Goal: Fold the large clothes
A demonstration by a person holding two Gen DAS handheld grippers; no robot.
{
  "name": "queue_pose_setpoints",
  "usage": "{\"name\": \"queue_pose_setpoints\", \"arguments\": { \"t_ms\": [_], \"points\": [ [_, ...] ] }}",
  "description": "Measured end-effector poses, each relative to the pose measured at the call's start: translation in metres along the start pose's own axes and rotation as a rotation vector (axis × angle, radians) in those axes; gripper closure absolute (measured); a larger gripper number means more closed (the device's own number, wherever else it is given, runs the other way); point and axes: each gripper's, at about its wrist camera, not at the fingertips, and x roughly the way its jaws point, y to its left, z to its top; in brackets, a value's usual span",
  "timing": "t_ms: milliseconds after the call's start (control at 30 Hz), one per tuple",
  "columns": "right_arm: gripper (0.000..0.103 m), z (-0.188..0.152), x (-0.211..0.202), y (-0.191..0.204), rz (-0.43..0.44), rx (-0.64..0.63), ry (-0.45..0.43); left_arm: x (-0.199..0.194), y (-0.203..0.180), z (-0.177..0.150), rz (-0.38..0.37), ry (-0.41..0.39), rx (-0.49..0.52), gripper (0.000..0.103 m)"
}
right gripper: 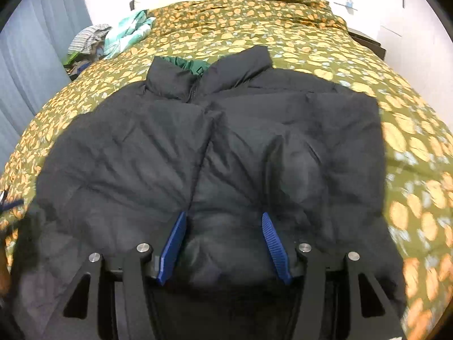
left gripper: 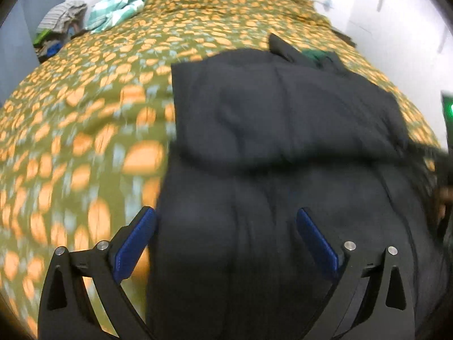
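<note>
Garment: black quilted puffer jacket with stand-up collar and green lining point(right gripper: 198, 147), lying front-up on the bed's olive bedspread with orange leaf print point(right gripper: 311, 39); collar at the far end from both tools, hem nearest them.
Sleeve: one sleeve appears already laid across the chest, directly ahead of the left hand-held gripper point(left gripper: 226, 218).
Left hand-held gripper: jaws spread wide, nothing between the blue pads point(left gripper: 136, 240); it hangs over the jacket's left edge, one pad above bedspread, the other above fabric.
Right hand-held gripper point(right gripper: 223, 221): jaws about half apart over the lower front, just right of the zip line; whether the pads press the padding cannot be told.
Step in hand (judgement): seize the hem at both sides for the bottom-to-collar fold.
Technique: take the full padded thickness at the outer edges, both layers together; lift evenly, carry towards the collar, keep the side edges aligned.
Risk: slippery shell; a shallow pinch may slide off, and trapped air may spring the fold open.
</note>
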Motion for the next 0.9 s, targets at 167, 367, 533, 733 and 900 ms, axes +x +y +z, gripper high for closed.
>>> {"name": "queue_pose_setpoints", "arguments": {
  "t_ms": [167, 367, 533, 733, 900],
  "points": [
    [0.029, -0.054, -0.050, -0.005, -0.002, -0.025, 0.046, -0.025, -0.005, -0.062, 0.043, 0.060, 0.052, 0.003],
    [0.029, -0.131, -0.102, -0.019, -0.042, -0.033, 0.103, -0.069, -0.002, -0.091, 0.010, 0.101, 0.047, 0.003],
    [0.028, -0.165, -0.168, -0.051, -0.078, 0.022, 0.047, -0.105, 0.040, -0.100, -0.025, 0.031, -0.095, 0.003],
    [0.024, -0.199, -0.194, -0.103, -0.029, 0.169, 0.120, -0.073, 0.059, -0.107, -0.195, 0.175, -0.210, 0.003],
    [0.024, -0.221, -0.184, -0.116, 0.097, 0.236, 0.206, -0.049, 0.020, -0.121, -0.228, 0.257, -0.094, 0.010]
  ]
}}
